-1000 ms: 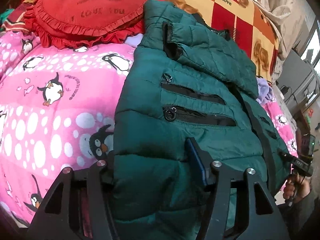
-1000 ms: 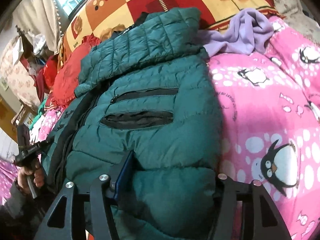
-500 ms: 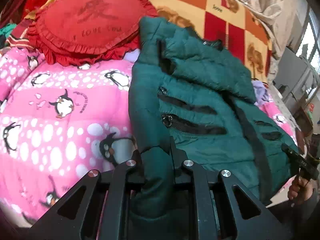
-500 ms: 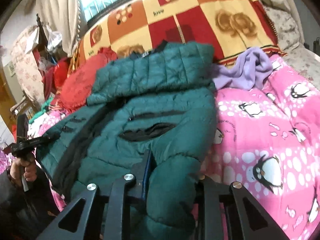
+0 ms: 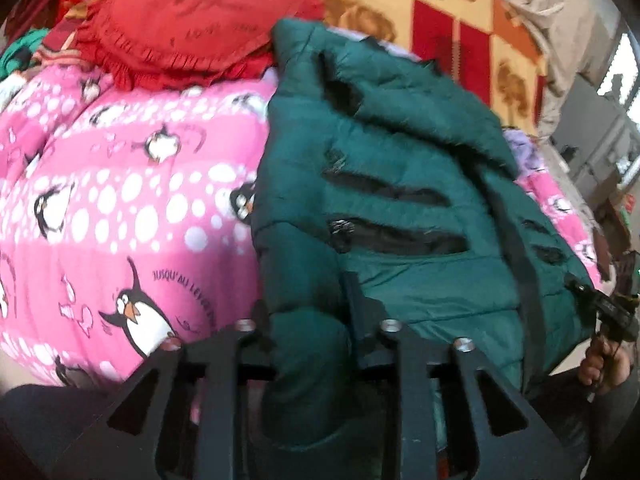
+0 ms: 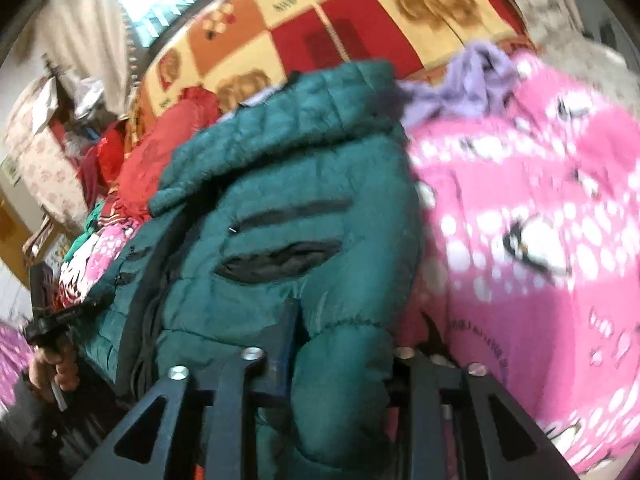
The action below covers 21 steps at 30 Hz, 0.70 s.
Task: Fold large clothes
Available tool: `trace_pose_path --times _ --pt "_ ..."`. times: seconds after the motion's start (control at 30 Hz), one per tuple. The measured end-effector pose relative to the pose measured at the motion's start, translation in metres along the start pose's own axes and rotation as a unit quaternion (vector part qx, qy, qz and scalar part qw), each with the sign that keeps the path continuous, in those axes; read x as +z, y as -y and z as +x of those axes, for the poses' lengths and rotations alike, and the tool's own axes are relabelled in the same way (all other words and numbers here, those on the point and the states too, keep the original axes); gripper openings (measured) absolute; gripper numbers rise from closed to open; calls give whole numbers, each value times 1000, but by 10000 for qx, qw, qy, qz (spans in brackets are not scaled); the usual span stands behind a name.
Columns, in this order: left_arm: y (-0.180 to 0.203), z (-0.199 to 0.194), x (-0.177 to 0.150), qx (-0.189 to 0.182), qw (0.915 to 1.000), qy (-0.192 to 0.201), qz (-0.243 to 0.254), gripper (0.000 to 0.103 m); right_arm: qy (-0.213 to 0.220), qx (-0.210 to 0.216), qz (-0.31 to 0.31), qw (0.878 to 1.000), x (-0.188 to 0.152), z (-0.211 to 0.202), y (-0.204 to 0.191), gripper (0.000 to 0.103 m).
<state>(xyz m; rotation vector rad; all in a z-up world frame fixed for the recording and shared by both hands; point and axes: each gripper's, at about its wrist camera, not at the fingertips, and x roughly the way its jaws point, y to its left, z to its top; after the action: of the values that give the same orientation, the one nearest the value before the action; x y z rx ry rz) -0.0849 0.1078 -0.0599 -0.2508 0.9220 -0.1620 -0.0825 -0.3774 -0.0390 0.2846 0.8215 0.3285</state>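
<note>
The left gripper (image 5: 310, 312) has its fingers opening with a bunched fold of the green padded jacket (image 5: 400, 184) between them; the right gripper (image 6: 344, 340) likewise, its fingers parting around the jacket's hem. The jacket lies spread on the pink penguin blanket (image 5: 120, 200) of a bed, below a red cushion (image 5: 192, 20).

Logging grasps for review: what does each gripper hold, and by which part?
Both hold the green jacket by its hem: left gripper one corner, right gripper the other, jaws opening.
</note>
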Motion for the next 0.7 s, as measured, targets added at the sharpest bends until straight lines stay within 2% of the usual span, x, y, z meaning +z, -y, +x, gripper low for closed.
trace_pose_path --times 0.1,0.2,0.3,0.4,0.43,0.47,0.5,0.6,0.7 --pt "1 4 -1 82 10000 -21 -18 40 -214 102 150 9996 -4 8 5 70" --pt "0 6 -3 71 9999 -77 -80 43 -324 -23 -126 9994 -8 12 -4 73" --pt "8 2 -9 280 9995 46 147 43 -362 -92 -180 9991 -8 13 -6 73" --pt "18 1 -12 667 9966 218 432 43 -341 -163 -238 9990 -8 14 -8 73" --pt "22 1 -13 803 9950 273 522 43 -307 -208 -315 9988 -8 13 -11 71" --pt "27 1 -15 960 9928 336 629 43 -255 -219 -379 9987 -8 11 -14 61" --pt "29 1 -15 1047 9914 367 696 42 -170 -216 -467 9985 -8 8 -17 56" --pt "31 3 -15 1163 9895 377 778 42 81 -339 -736 9967 -10 1 -28 55" --pt "28 4 -14 1121 9904 358 728 42 -77 -414 -693 9967 -11 10 -26 56"
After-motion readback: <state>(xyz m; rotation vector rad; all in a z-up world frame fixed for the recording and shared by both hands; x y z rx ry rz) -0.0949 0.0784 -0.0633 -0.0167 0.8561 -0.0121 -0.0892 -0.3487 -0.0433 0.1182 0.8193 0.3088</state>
